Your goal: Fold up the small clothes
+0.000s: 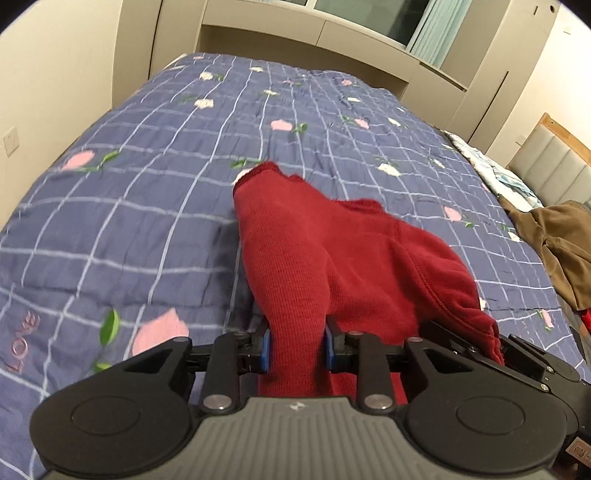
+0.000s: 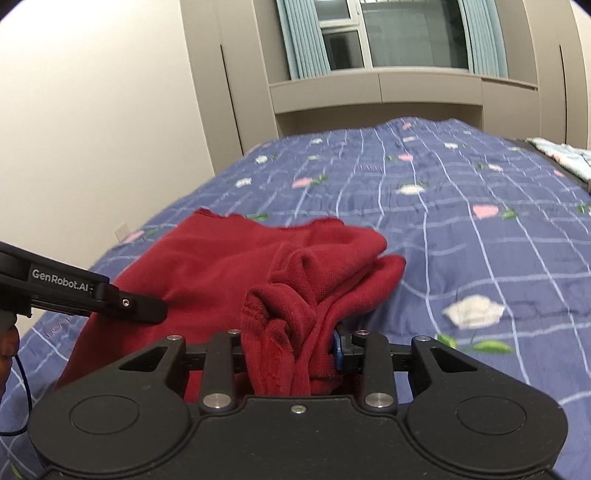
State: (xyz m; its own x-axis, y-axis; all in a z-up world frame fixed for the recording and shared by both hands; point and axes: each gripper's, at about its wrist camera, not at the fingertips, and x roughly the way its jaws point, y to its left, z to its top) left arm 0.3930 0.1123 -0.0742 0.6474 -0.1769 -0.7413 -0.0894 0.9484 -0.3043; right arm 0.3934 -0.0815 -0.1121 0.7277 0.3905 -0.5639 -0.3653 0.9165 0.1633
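A dark red knitted garment (image 1: 332, 251) lies bunched on the blue checked bedspread (image 1: 147, 184). My left gripper (image 1: 296, 350) is shut on a fold of the garment, its blue pads (image 1: 265, 350) pressing the cloth from both sides. In the right wrist view the red garment (image 2: 229, 266) spreads to the left, and my right gripper (image 2: 291, 350) is shut on a thick gathered bundle of it. One blue pad (image 2: 337, 354) shows; the other is hidden by cloth. The left gripper's body (image 2: 92, 295) reaches in from the left edge, over the garment.
A brown garment (image 1: 554, 240) lies at the right of the bed, with light patterned bedding (image 1: 495, 170) beyond it. Beige cupboards (image 2: 406, 88) and a curtained window (image 2: 388, 33) stand past the far end. A wall (image 2: 92, 110) runs along the left side.
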